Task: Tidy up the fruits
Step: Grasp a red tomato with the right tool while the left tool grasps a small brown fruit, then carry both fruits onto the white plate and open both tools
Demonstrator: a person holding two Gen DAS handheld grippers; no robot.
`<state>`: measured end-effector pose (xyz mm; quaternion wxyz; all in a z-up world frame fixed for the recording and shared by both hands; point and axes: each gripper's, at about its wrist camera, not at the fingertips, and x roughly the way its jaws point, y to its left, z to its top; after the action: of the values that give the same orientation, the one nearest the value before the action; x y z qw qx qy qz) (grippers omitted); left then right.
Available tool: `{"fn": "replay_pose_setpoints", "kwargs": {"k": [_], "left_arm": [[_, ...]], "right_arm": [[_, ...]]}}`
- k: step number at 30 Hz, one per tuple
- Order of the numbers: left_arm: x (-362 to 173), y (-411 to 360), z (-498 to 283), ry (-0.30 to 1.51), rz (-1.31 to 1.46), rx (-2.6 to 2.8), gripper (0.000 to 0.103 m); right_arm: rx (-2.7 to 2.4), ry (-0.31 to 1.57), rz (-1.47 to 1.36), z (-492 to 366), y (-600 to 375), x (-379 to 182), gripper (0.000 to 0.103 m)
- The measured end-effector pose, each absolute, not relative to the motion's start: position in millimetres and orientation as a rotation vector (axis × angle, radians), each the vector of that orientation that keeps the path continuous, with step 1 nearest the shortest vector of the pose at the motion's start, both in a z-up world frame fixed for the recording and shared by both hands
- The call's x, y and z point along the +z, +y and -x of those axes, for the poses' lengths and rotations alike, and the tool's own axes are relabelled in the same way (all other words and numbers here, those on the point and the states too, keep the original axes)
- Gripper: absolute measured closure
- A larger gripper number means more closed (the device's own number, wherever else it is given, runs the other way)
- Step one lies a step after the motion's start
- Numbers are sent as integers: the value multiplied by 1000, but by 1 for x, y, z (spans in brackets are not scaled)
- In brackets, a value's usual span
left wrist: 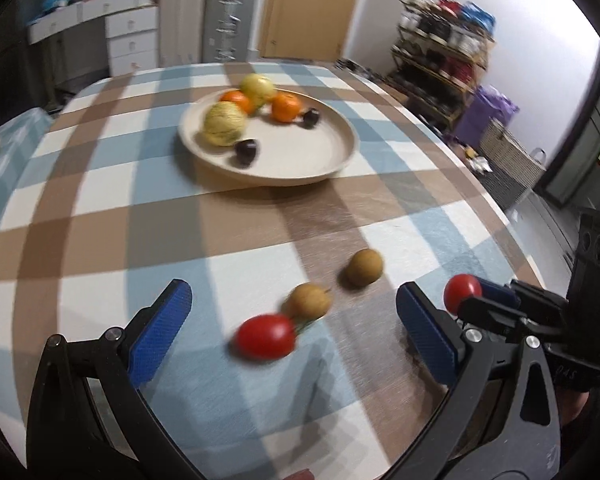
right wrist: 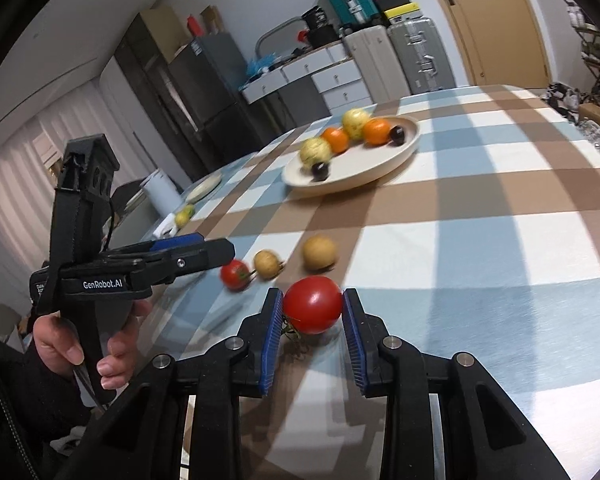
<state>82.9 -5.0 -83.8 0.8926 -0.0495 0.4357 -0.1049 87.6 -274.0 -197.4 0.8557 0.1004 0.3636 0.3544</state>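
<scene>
Two red tomatoes show. One tomato (right wrist: 313,304) is clamped between the blue pads of the right hand-held gripper (right wrist: 312,334), just above the checked desk (right wrist: 480,248). The other tomato (left wrist: 265,337) lies on the desk between the spread, empty fingers of the left hand-held gripper (left wrist: 292,332), which stands released. Just beyond that gripper's fingertips sit two small brown fruits (left wrist: 309,301), one touching the loose tomato, the other (left wrist: 364,267) a little farther. Well ahead of both grippers, a beige plate (left wrist: 340,148) holds oranges, yellowish fruits and two dark plums.
</scene>
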Motion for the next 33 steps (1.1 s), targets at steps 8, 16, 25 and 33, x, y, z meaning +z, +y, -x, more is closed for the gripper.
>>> {"fn": "replay_pose_setpoints", "kwargs": {"k": [8, 16, 25, 33], "left_arm": [[-89, -41, -114, 938, 48, -352, 2], [-100, -60, -133, 999, 56, -445, 34], [-110, -61, -140, 1060, 68, -476, 80], [-108, -60, -141, 1052, 78, -499, 81]], "right_arm": [[704, 731, -231, -96, -302, -190, 72], [682, 702, -255, -98, -319, -187, 72], [684, 696, -274, -101, -326, -188, 72], [689, 700, -265, -101, -324, -187, 72]]}}
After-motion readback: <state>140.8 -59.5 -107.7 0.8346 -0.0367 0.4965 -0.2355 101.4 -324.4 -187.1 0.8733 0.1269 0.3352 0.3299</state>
